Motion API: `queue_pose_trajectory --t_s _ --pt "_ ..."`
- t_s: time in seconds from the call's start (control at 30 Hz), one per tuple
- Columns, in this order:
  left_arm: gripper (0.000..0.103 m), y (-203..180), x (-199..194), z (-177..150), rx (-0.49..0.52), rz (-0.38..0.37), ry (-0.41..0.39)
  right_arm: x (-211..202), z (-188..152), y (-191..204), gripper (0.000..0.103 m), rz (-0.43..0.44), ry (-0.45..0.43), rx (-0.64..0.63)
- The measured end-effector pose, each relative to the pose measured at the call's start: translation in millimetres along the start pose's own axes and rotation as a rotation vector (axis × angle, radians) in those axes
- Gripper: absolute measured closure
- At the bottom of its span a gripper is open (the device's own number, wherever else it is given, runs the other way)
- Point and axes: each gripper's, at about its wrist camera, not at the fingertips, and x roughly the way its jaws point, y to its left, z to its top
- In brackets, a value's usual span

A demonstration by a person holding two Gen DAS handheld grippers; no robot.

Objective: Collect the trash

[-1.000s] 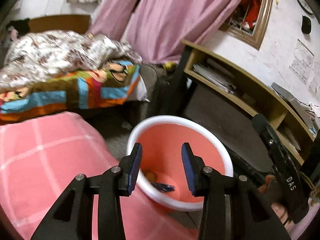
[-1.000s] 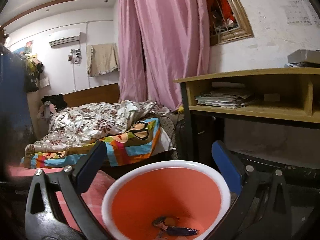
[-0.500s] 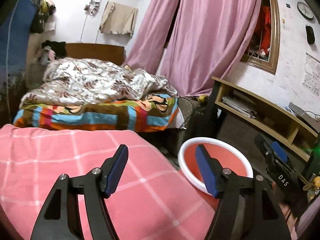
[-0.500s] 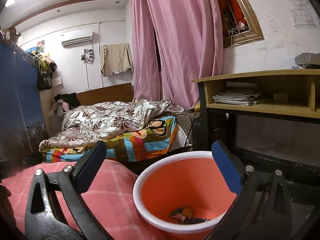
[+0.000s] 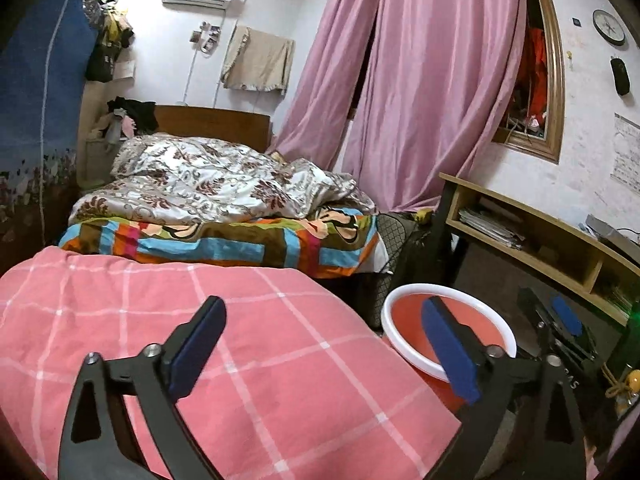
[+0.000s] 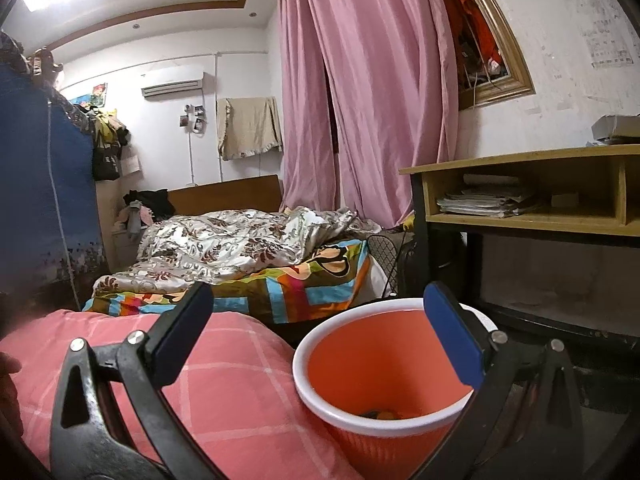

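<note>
Lower half of left-wrist frame: pink checked blanket [image 5: 248, 360] bare, orange bin [image 5: 448, 332] lower right with scraps [image 6: 380, 415] inside, left gripper [image 5: 324, 354] opening on nothing, right gripper [image 6: 320, 340] spread, unloaded; drop looks finished, next: locate more trash.

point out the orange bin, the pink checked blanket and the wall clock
orange bin [image 6: 384, 364], right wrist view, inner wall
pink checked blanket [image 5: 280, 360], left wrist view, top surface
wall clock [image 5: 609, 27], left wrist view, face
</note>
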Motion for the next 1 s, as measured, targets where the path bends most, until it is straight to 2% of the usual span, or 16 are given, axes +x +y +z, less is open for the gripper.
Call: queue_pose_trajectory --t_s 0.43,1.0 --pt "0.005 13.9 -35.1 -36.3 0.034 0.082 -0.030 -39.1 -18.7 16.3 0.018 0.040 -0.014 -0.011" --pt "0.005 46.7 -93.9 -92.4 -0.022 0.182 -0.011 -102.5 -56.7 46.6 0.018 0.053 0.022 -0.049"
